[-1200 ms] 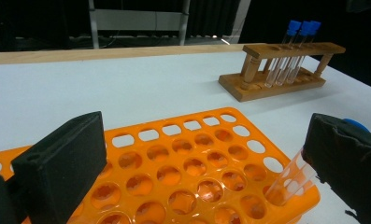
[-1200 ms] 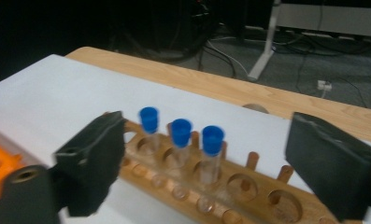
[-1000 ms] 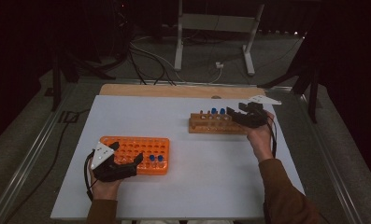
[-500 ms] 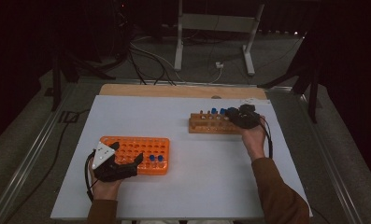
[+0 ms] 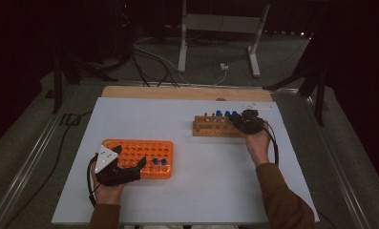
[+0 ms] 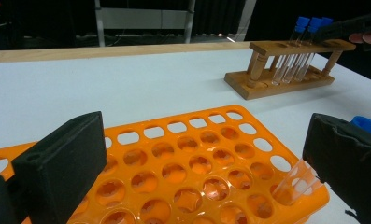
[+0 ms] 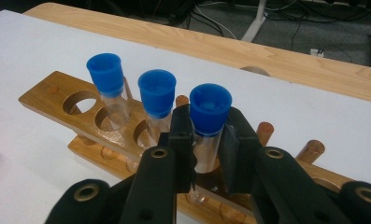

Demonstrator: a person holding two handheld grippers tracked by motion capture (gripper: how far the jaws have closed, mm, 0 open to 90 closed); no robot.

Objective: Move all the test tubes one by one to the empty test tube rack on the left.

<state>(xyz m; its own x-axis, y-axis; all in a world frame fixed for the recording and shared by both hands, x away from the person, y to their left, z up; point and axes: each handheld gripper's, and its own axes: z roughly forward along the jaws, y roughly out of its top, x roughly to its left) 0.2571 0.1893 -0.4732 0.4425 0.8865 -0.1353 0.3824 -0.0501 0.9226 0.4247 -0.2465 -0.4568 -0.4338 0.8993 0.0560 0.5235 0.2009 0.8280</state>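
White table, dark room behind, cables on floor; wooden rack sits far right side of table, three blue-capped tubes standing in it; right gripper jaws pinching glass of nearest tube just under cap, tube upright in its hole; left gripper jaws spread wide, hovering over near edge of orange rack at front left of table; two blue-capped tubes stand in orange rack, right end; racks well apart.
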